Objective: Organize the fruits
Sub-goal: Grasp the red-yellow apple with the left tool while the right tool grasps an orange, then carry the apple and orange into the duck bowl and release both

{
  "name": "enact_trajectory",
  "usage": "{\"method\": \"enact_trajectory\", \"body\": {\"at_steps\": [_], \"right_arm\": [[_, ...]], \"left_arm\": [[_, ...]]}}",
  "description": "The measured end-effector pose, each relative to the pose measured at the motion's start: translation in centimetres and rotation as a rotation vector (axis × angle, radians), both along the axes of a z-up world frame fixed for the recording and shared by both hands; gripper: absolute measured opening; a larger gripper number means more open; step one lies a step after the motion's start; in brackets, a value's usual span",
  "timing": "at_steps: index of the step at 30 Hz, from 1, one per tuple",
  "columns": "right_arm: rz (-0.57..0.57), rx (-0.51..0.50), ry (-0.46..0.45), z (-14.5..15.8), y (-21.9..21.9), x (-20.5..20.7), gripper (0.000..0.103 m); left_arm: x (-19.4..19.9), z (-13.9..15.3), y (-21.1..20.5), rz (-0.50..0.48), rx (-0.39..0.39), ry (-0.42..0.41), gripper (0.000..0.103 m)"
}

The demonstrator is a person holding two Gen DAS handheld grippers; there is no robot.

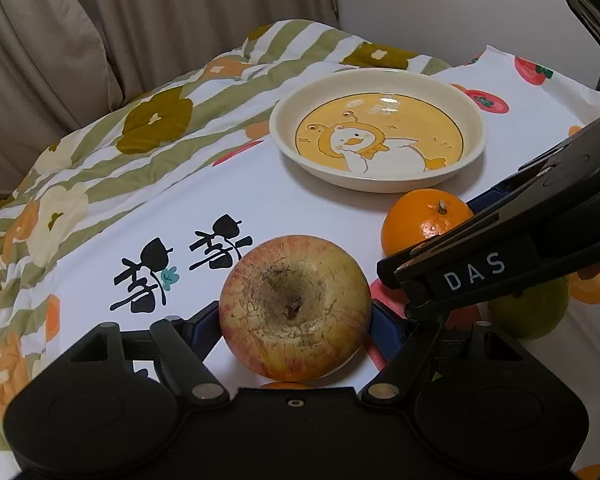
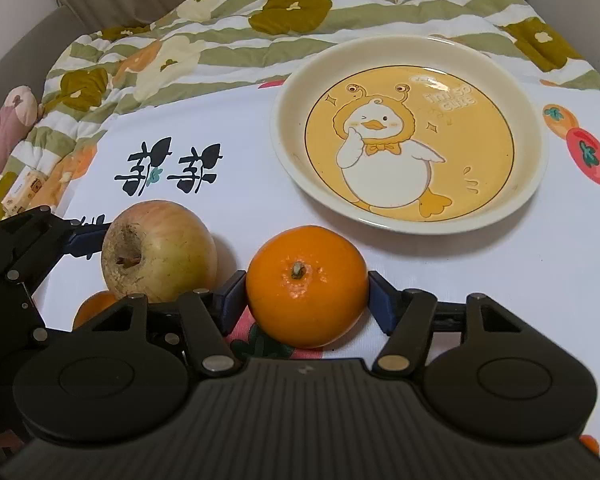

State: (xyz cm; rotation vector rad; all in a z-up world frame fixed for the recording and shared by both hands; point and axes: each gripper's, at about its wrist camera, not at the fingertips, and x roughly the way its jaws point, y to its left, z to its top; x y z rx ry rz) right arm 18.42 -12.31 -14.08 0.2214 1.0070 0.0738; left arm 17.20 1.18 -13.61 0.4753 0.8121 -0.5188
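Your left gripper (image 1: 295, 316) has its blue pads closed against both sides of the apple (image 1: 295, 307), which sits on the white printed cloth (image 1: 260, 208). Your right gripper (image 2: 307, 294) clamps the orange (image 2: 307, 285) the same way, with the apple at its 9 o'clock. The duck plate (image 2: 410, 136) lies at 12 o'clock beyond the orange, holding no fruit.

1 apple (image 1: 295, 307), 1 orange (image 2: 307, 286), 1 green fruit (image 1: 530, 312), 1 plate (image 2: 410, 60).
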Motion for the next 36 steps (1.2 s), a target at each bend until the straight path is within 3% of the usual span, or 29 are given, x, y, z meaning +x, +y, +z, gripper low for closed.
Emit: {"method": "enact_trajectory", "body": {"at_steps": [8,25,30,36], "right_arm": [[0.010,0.000,-0.032,2.1,0.0,-0.9,0.077],[0.018,-0.066,-0.185,12.6,-5.2,-2.6,0.077],[0.065,-0.102,-0.211,13.5,-8.2,-0.8,0.077],[0.135,-0.138,-0.209,12.4,-11.7,3.2,0.077]], "left_arm": [[-0.7,1.8,0.6,0.032,-0.026,-0.024,0.079],[-1.5,11.5,-1.2,0.138,-0.120,-0.130,0.079],[0.3,12.5,-3.5,0.186,-0.134,-0.132,0.079],[4.2,11.8,-6.9,0.219,-0.140,-0.100,0.079]]}}
